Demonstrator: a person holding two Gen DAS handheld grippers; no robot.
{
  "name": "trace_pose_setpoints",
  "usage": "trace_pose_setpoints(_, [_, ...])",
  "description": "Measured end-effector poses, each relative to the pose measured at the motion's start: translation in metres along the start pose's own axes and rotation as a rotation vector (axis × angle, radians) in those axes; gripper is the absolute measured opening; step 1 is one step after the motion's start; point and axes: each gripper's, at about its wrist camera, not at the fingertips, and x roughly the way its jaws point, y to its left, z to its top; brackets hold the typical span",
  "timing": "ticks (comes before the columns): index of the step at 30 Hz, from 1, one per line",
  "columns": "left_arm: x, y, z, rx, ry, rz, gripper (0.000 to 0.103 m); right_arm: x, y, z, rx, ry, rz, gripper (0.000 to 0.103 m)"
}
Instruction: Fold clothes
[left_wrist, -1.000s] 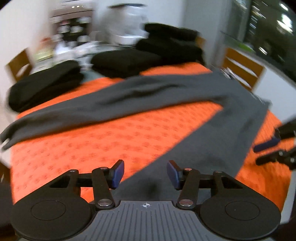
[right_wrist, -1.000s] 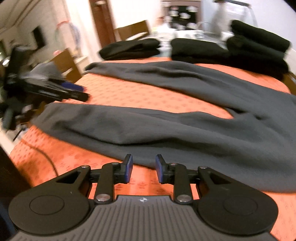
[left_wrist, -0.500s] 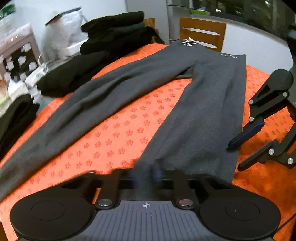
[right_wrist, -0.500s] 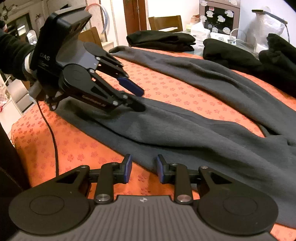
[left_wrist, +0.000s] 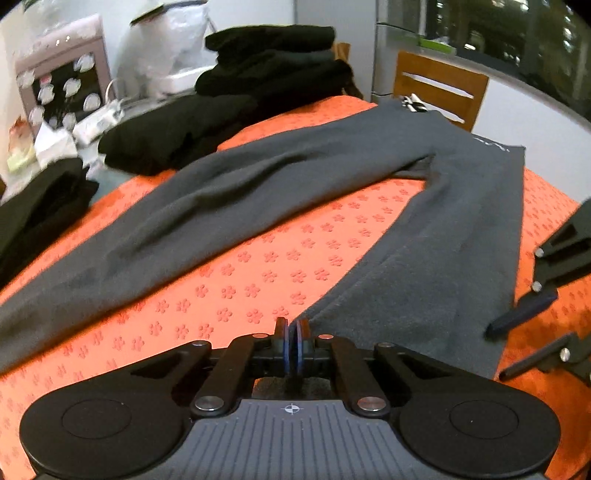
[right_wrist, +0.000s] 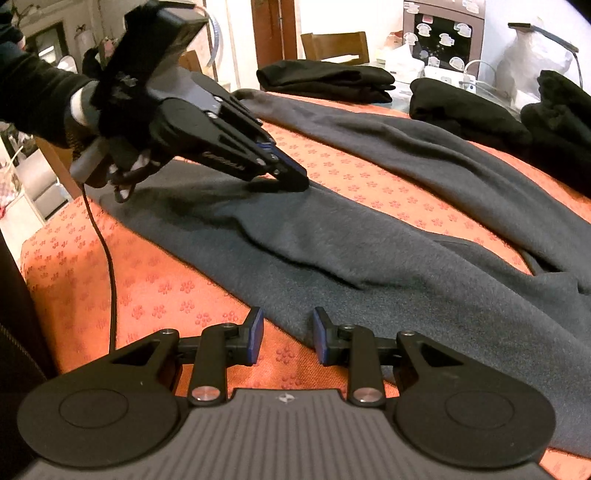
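An orange cloth with a small flower print (left_wrist: 258, 266) spreads ahead of both tools, and on it a pair of dark grey fleece trousers (left_wrist: 454, 236) lies flat, legs splayed in a V. Folded black garments in stacks (left_wrist: 266, 62) sit beyond the far leg. The left gripper (left_wrist: 291, 341) is closed at the inner edge of the near leg, apparently pinching the fabric there, though the grip itself is partly hidden. The right gripper (right_wrist: 286, 334) hovers over that leg's outer edge, jaws moderately apart and empty. The step looks like taking hold of the near leg; next the right tool would need to close on the edge, so both can carry this leg across onto the other
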Motion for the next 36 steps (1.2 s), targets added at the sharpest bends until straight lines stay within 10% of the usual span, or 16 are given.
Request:
trace_pose_setpoints(14, [0.003,0.024,0.003,-0.161,0.029,-0.086,0.008,0.023,0.006,0.024,-0.08,-0.005,0.056,0.033])
trace_pose_setpoints(18, [0.004,0.021,0.003,-0.15,0.026,-0.071,0.008,0.024,0.003,0.024,-0.05,-0.009,0.034,0.003])
trace_pose_setpoints(27, [0.005,0.029,0.003,-0.188,0.031,-0.091,0.01,-0.001,0.028,0.009,-0.155,0.047,0.069,0.002])
trace_pose_setpoints(36, [0.003,0.036,0.0,-0.22,0.044,-0.136,0.012,0.007,0.038,0.033,-0.232,-0.033,0.051,0.042])
